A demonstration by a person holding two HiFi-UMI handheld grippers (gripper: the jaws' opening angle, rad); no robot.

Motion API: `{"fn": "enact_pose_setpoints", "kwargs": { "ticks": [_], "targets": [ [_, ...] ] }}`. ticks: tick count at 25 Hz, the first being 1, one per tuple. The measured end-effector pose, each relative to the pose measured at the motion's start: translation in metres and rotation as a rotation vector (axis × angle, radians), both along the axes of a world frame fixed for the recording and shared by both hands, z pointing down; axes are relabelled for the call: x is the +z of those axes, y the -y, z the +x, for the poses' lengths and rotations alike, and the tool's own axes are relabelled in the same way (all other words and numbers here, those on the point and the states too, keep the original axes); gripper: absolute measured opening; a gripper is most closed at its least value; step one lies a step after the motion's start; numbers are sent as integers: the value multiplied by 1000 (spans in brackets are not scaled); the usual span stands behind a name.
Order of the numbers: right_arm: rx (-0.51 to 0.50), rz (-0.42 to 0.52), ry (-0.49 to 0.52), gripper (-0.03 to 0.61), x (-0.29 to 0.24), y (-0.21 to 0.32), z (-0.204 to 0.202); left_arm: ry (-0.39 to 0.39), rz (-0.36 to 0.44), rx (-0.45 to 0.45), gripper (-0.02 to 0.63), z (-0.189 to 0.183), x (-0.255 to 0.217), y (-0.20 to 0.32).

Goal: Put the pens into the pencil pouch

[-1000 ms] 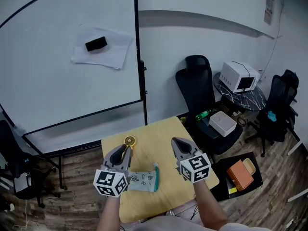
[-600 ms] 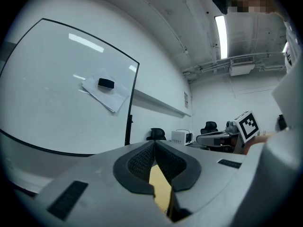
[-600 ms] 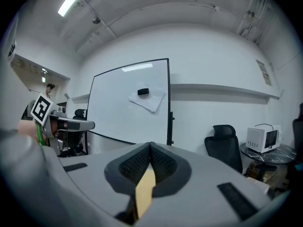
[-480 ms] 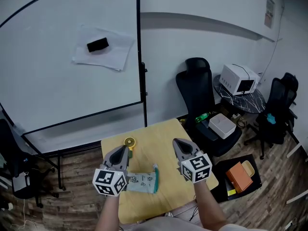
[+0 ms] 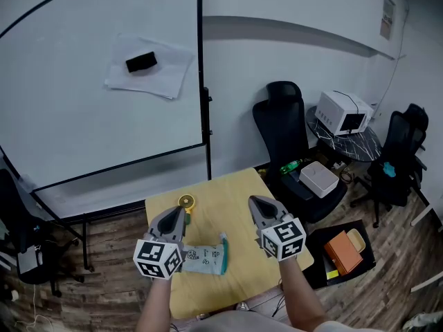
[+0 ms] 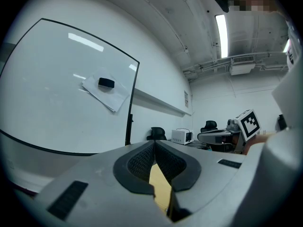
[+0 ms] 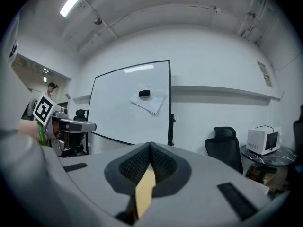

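A pale pencil pouch (image 5: 203, 260) with a teal end lies flat on the small yellow table (image 5: 228, 192), near its front edge. I see no pens in any view. My left gripper (image 5: 178, 213) hovers above the pouch's left end, jaws shut with nothing between them. The right gripper (image 5: 255, 201) hangs over the table's right side, a little right of the pouch, also shut and empty. In the left gripper view the pads (image 6: 142, 162) meet at the tip (image 6: 154, 143). In the right gripper view the tips (image 7: 150, 144) are likewise closed.
A yellow round object (image 5: 186, 201) sits at the table's far left. A whiteboard (image 5: 97, 81) on a stand fills the left. A black office chair (image 5: 287, 126) holding a white box (image 5: 319, 177) stands right of the table, with an orange box (image 5: 344, 250) on the floor.
Hardly anything differs. Both grippers stay shut above the table, and the left one has drifted slightly toward me.
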State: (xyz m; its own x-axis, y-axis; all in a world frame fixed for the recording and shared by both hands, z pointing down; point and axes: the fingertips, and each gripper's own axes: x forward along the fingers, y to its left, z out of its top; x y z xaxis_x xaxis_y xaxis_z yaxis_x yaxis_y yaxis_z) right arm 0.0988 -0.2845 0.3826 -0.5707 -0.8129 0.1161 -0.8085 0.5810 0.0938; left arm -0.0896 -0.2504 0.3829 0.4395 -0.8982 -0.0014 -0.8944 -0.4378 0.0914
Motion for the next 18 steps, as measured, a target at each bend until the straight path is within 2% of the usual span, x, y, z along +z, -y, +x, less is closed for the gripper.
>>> {"fn": "enact_pose_setpoints", "kwargs": {
  "ticks": [18],
  "targets": [
    [2,4,13,2,-3,-6,3,16,-6,8,15,4,1,-3]
  ]
}}
